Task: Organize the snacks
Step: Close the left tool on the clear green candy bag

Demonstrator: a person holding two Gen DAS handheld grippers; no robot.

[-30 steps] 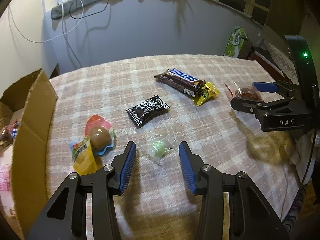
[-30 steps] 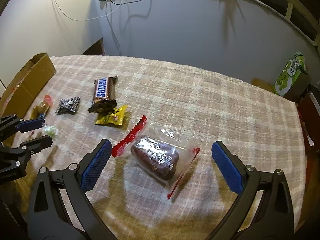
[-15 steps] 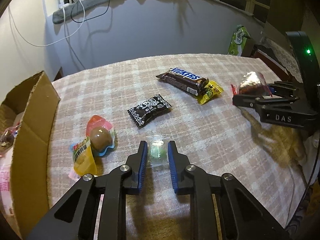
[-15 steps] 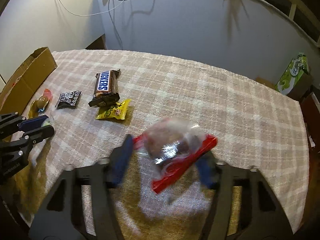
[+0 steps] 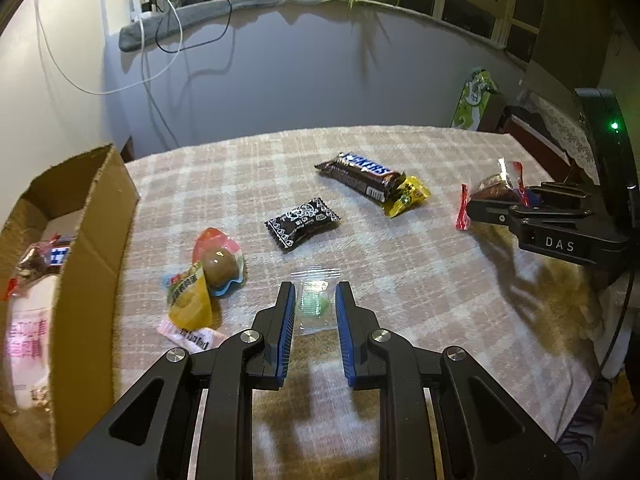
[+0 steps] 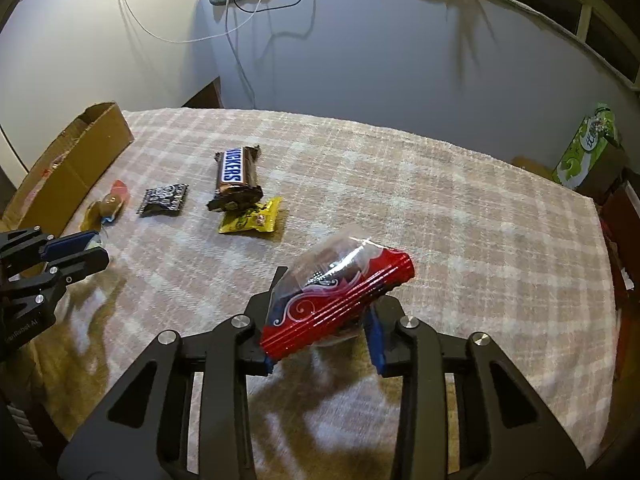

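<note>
My left gripper [image 5: 314, 300] is shut on a small clear packet with a green candy [image 5: 315, 303], held just above the checked tablecloth [image 5: 400, 280]. My right gripper [image 6: 320, 320] is shut on a red-edged clear packet with a dark snack [image 6: 340, 288], lifted off the cloth; it also shows in the left wrist view [image 5: 496, 192]. On the cloth lie a Snickers bar [image 5: 362, 172], a yellow packet [image 5: 406, 196], a black packet [image 5: 302, 224], and a chocolate egg on pink and orange wrappers [image 5: 212, 272].
An open cardboard box [image 5: 72, 248] with several snacks inside stands at the table's left edge; it also shows in the right wrist view [image 6: 68, 164]. A green carton [image 6: 588, 148] stands beyond the table's far right. A grey wall runs behind the table.
Both grippers closed on their packets: the left on the green candy, the right on the red-edged packet. Both packets have come up off the cloth.
</note>
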